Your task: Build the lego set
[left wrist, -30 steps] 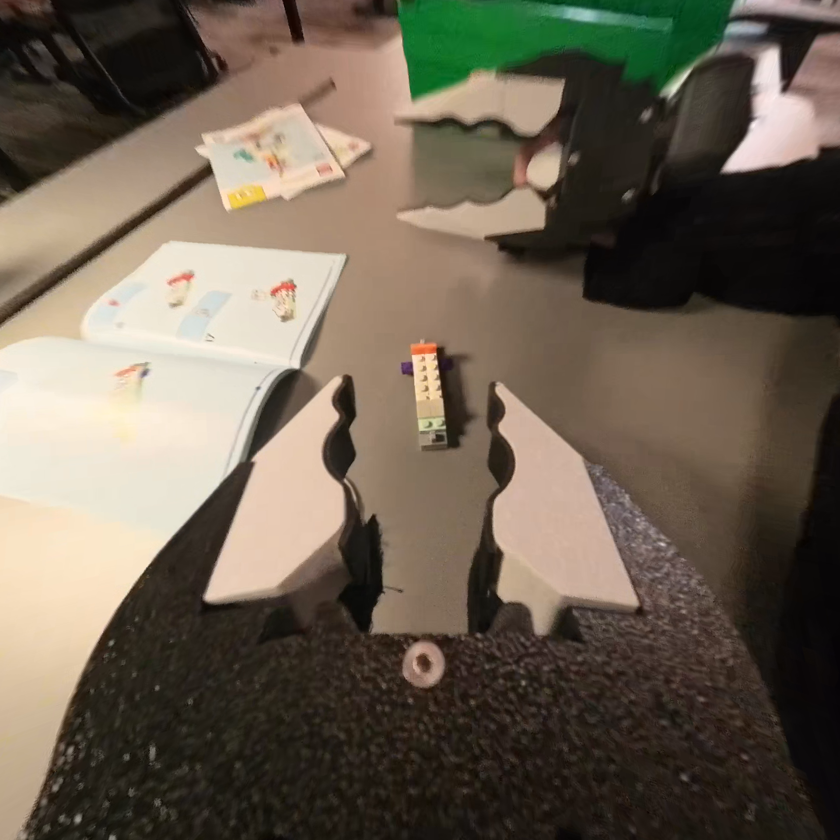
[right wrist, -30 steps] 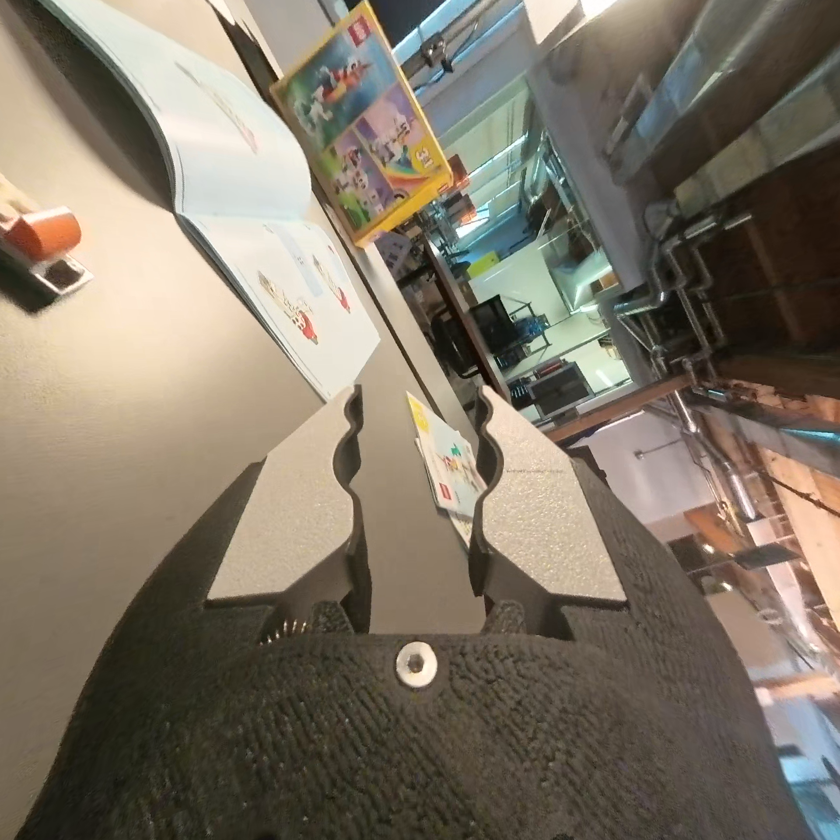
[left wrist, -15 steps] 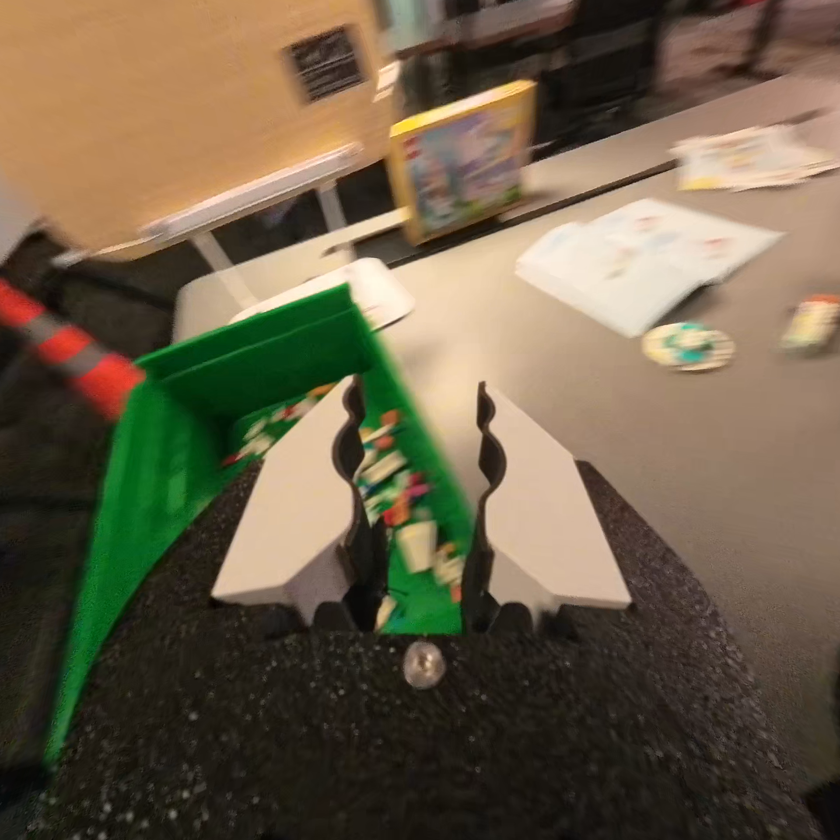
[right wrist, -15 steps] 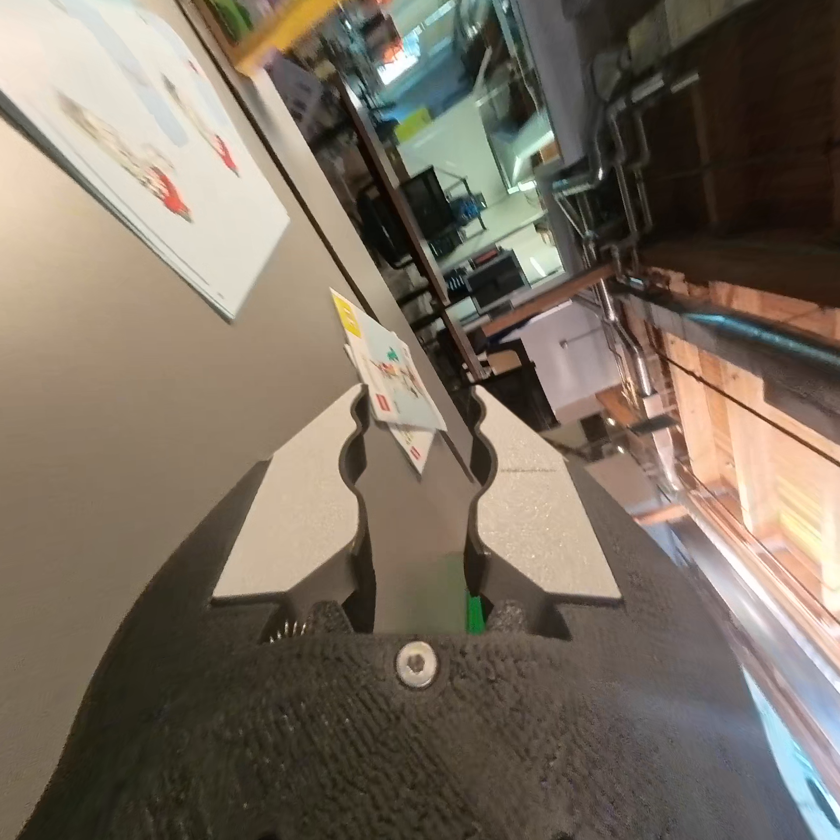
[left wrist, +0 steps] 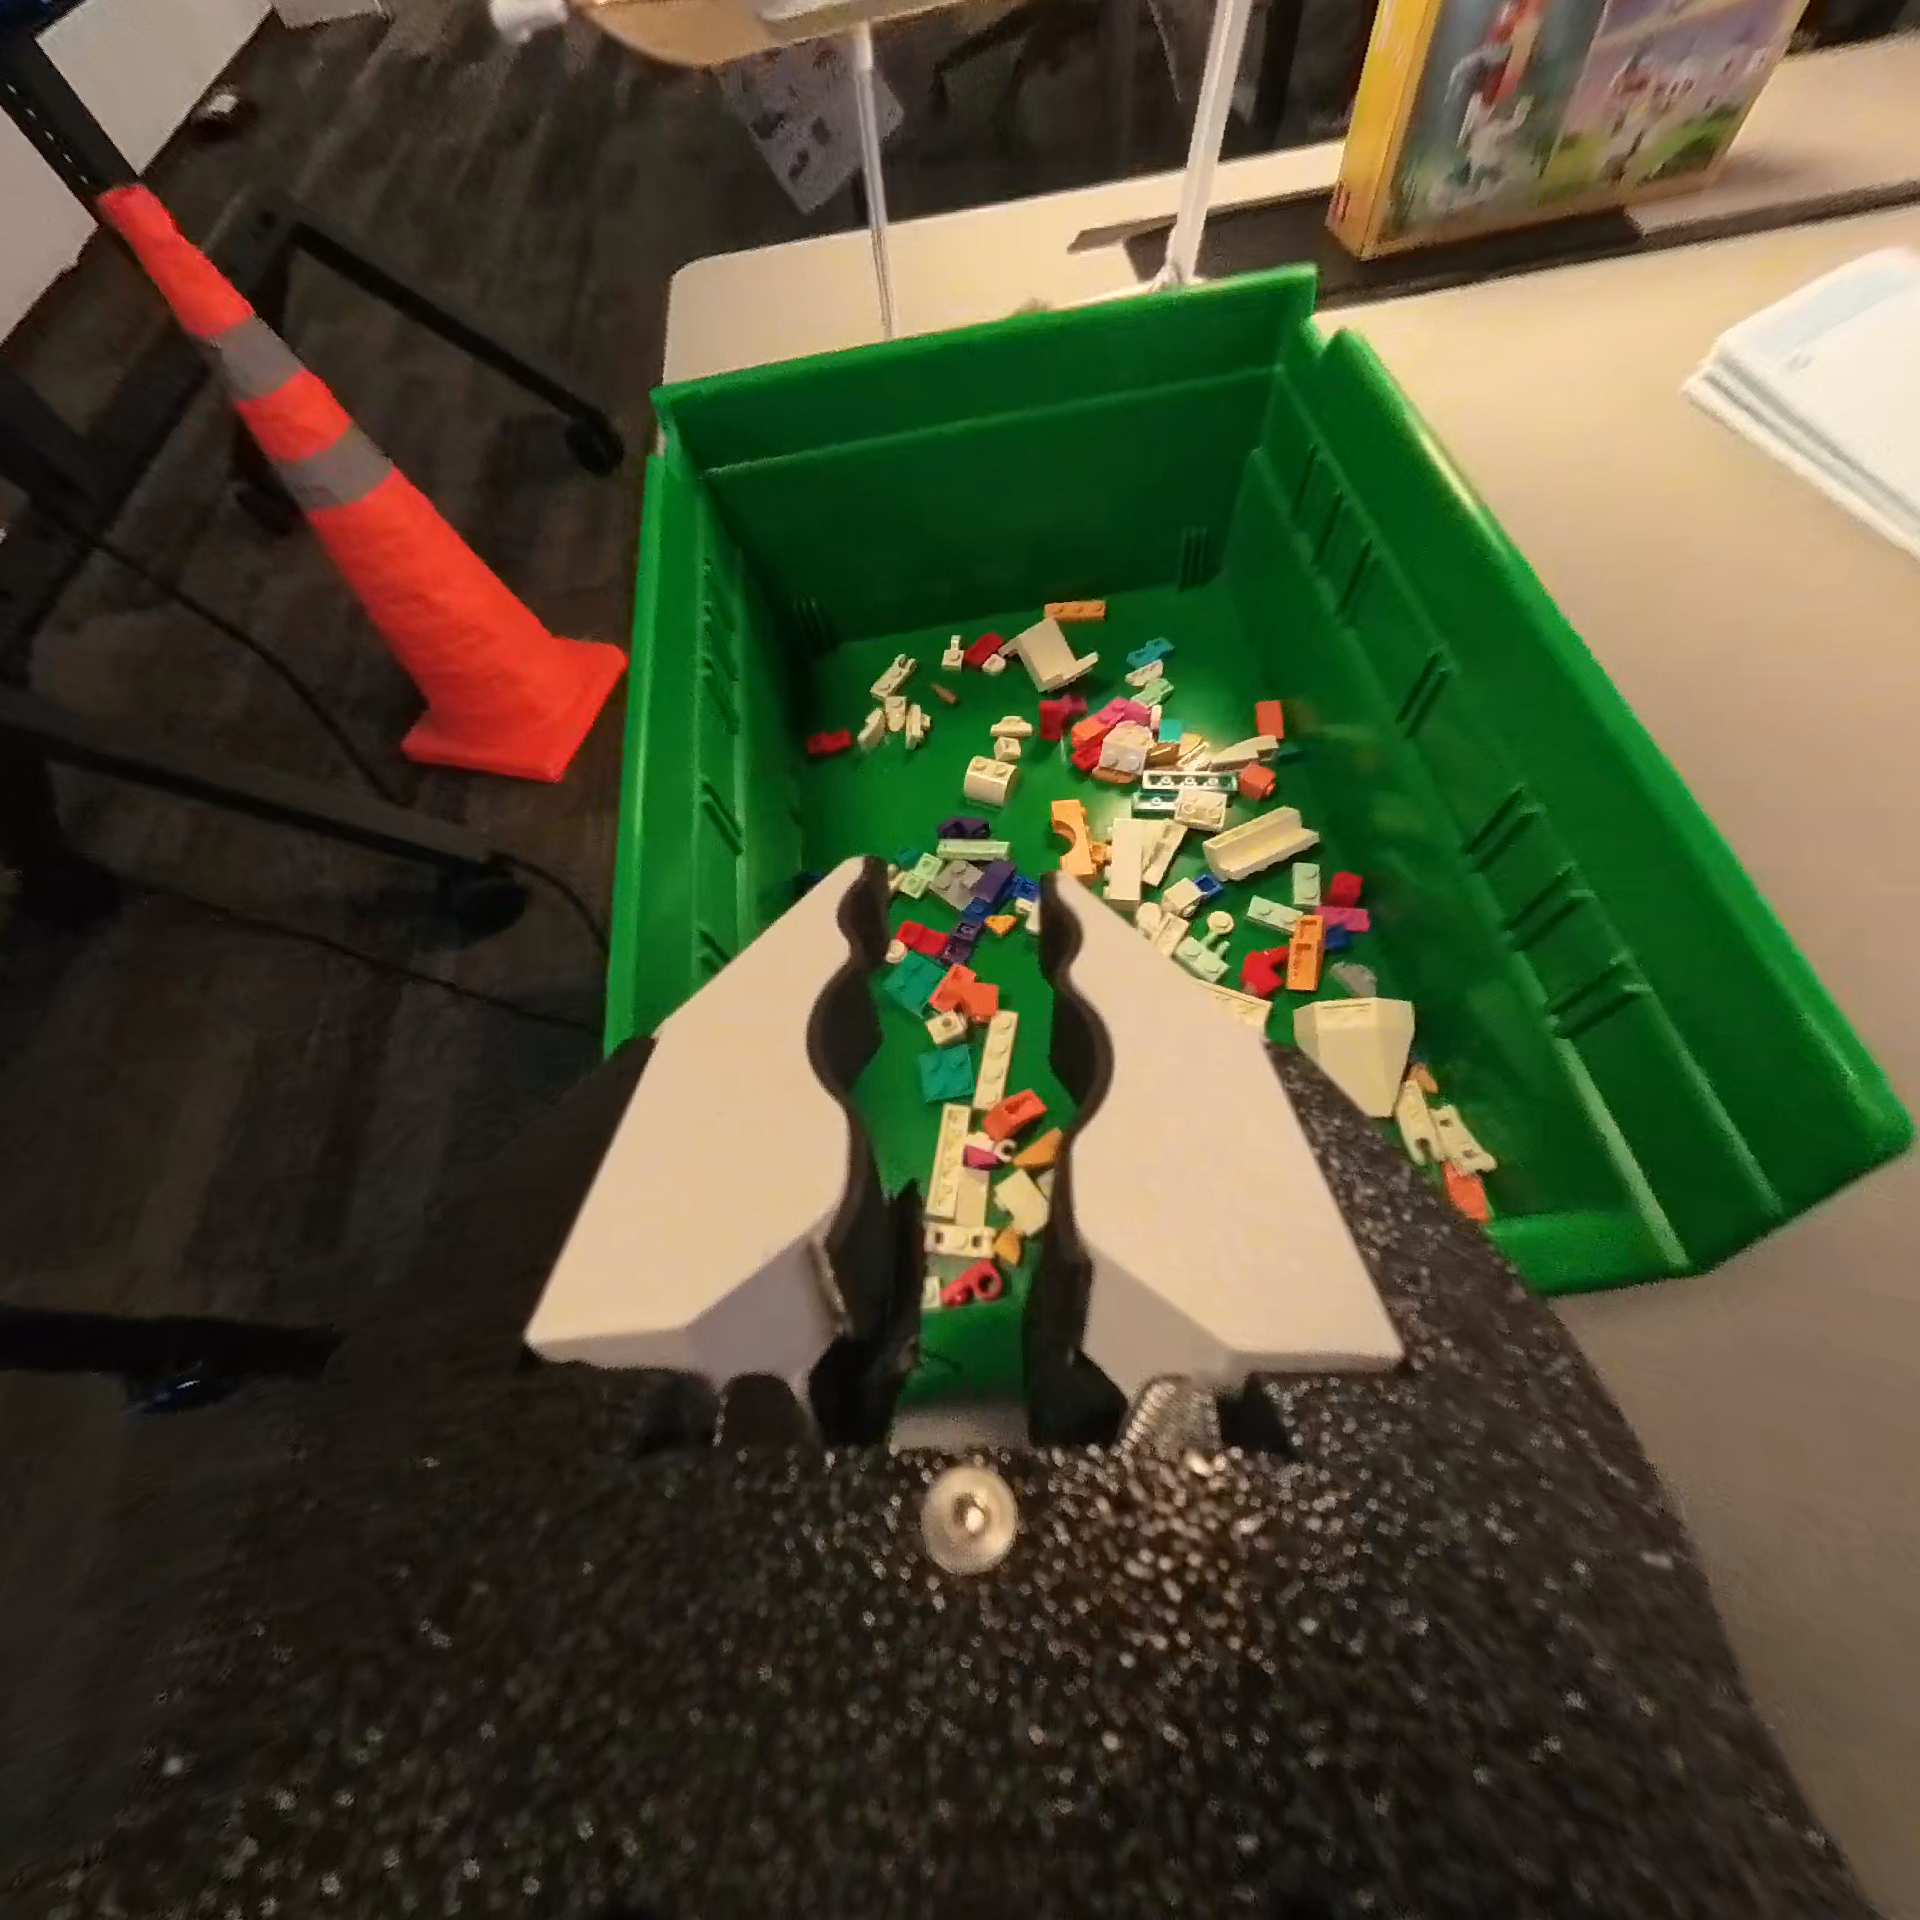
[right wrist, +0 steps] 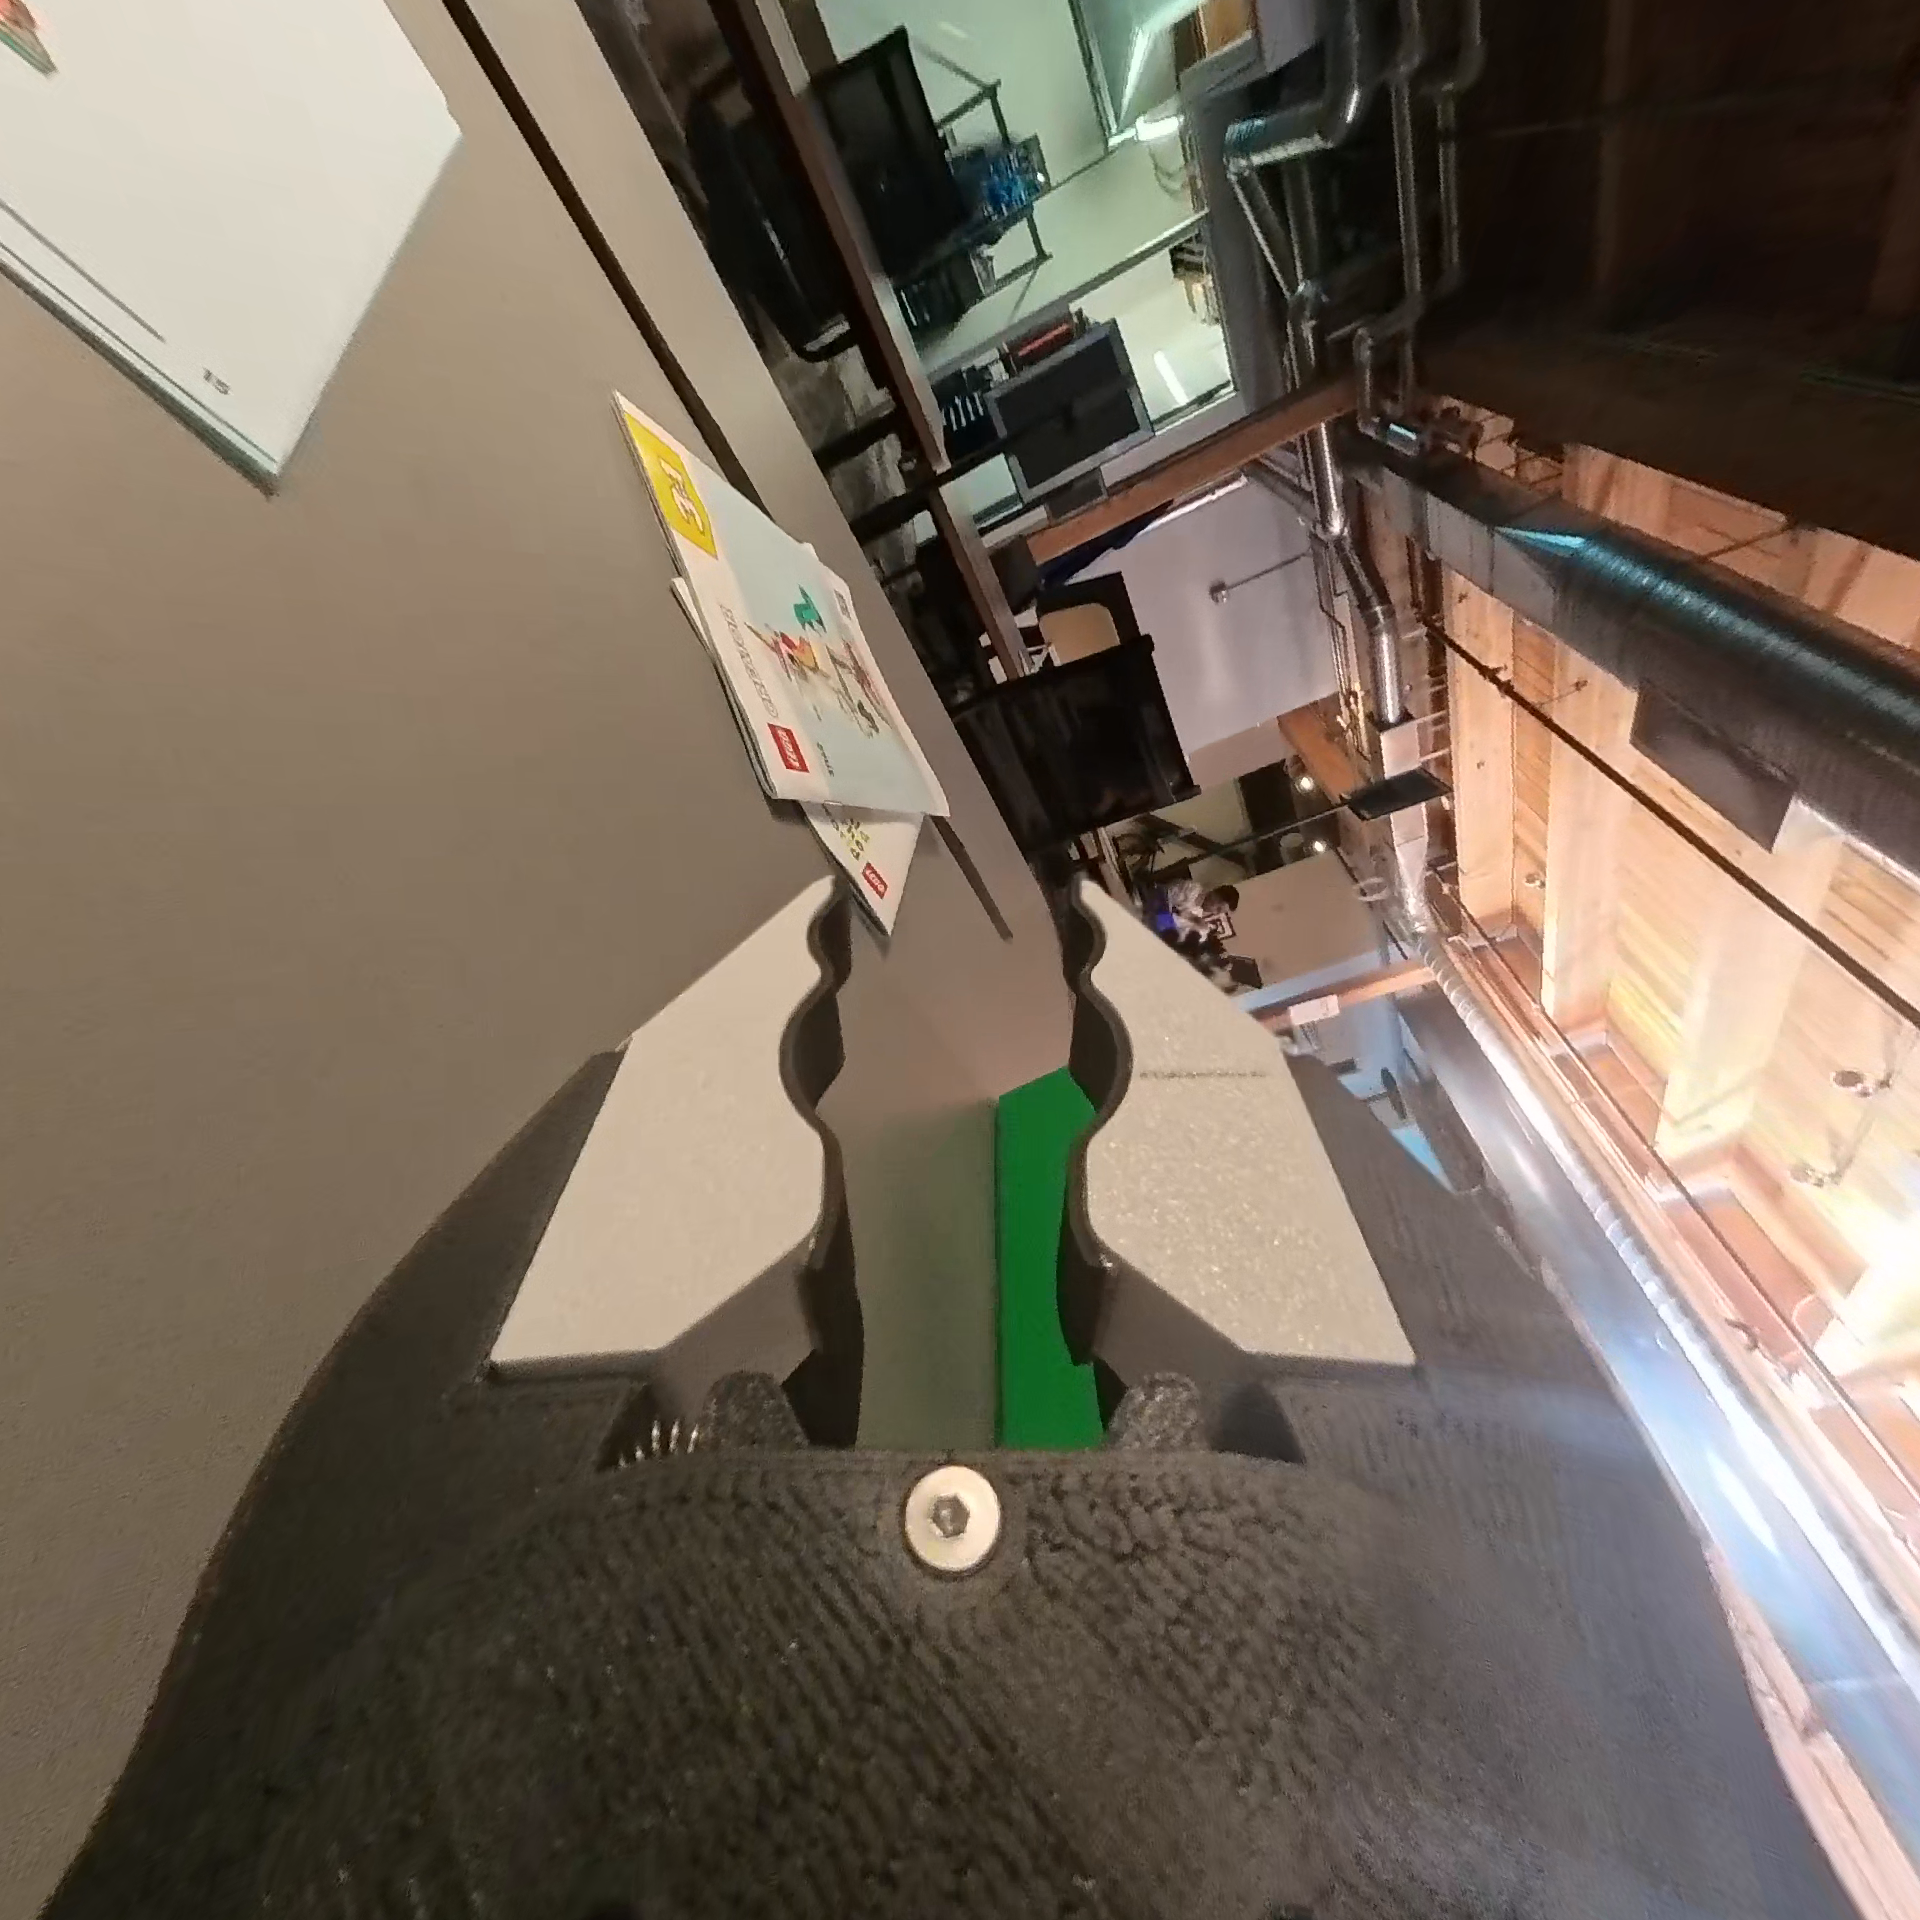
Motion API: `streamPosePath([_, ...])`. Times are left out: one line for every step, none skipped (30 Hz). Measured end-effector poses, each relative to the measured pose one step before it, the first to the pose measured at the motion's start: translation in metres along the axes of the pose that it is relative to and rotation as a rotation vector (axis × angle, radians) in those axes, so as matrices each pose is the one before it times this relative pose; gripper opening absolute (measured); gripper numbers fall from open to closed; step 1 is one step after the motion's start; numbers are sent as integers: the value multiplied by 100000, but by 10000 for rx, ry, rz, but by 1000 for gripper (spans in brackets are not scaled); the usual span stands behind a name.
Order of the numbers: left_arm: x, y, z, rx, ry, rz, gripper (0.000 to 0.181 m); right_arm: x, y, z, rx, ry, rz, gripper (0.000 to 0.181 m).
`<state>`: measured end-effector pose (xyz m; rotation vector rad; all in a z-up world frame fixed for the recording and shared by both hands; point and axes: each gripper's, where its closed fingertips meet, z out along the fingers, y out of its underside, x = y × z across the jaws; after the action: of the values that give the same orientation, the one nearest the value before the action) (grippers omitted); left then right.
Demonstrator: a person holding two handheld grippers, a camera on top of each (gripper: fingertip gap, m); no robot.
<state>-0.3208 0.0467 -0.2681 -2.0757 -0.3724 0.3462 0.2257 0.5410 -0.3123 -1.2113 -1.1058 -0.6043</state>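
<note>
In the left wrist view, a green bin stands at the table's left end and holds several loose lego pieces of many colours. My left gripper is open and empty, held above the bin's near left part. In the right wrist view, the camera is rolled on its side. My right gripper is open and empty, low over the grey table. A strip of the green bin shows between its fingers. The half-built lego model is not in view.
An orange traffic cone stands on the floor left of the bin. The yellow lego box stands at the table's far edge. An open instruction booklet lies right of the bin. Closed booklets lie ahead of my right gripper. There is about 75 cm between the tips of the two grippers.
My left gripper has swung left from above the small lego model to over the green bin. My right gripper has turned away from the open booklet, and the bin's edge has come into its view.
</note>
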Motion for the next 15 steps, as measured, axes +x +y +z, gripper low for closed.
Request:
streamPosePath([-36, 149, -197, 95, 104, -127, 26, -89, 66, 61, -52, -33, -17, 40])
streamPosePath([-50, 120, -161, 90, 57, -93, 26, -116, 35, 51, -43, -40, -66, 39])
streamPosePath([-10, 108, -87, 63, 68, -46, 26, -175, 1, 53, -36, -55, -91, 39])
streamPosePath([64, 115, -14, 23, 104, -26, 27, -178, -16, 39, -29, -58, -96, 39])
streamPosePath([164, 56, 108, 13, 156, -21, 27, -174, -28, 45, -22, -55, -94, 39])
streamPosePath([352, -46, 247, 1, 249, -17, 26, -153, -35, 44, -17, -52, -85, 38])
streamPosePath([559, -174, 420, -15, 331, -1, 26, -130, -11, 23, -15, -42, -68, 38])
streamPosePath([685, -307, 586, -63, 356, 85, 27, -88, -3, 34, -19, -27, -50, 37])
streamPosePath([602, -365, 732, -155, 263, 210, 27, -50, 10, 23, -17, -19, -32, 37])
streamPosePath([260, -341, 841, -280, 82, 312, 27, -48, 10, 12, -10, -19, -15, 37])
streamPosePath([-133, -230, 937, -433, -76, 342, 26, -26, 10, 9, -2, -15, -3, 37])
streamPosePath([-485, -128, 982, -544, -193, 261, 26, 0, 3, 0, 4, -1, 2, 36])
streamPosePath([-707, -95, 1019, -557, -213, 162, 26, 10, -14, -15, 16, 4, 11, 36])
streamPosePath([-602, -143, 1056, -518, -86, 77, 25, 24, -39, -28, 31, 6, 20, 35])
streamPosePath([-105, -236, 1038, -453, 242, 138, 25, 42, -62, -30, 43, 14, 21, 35])
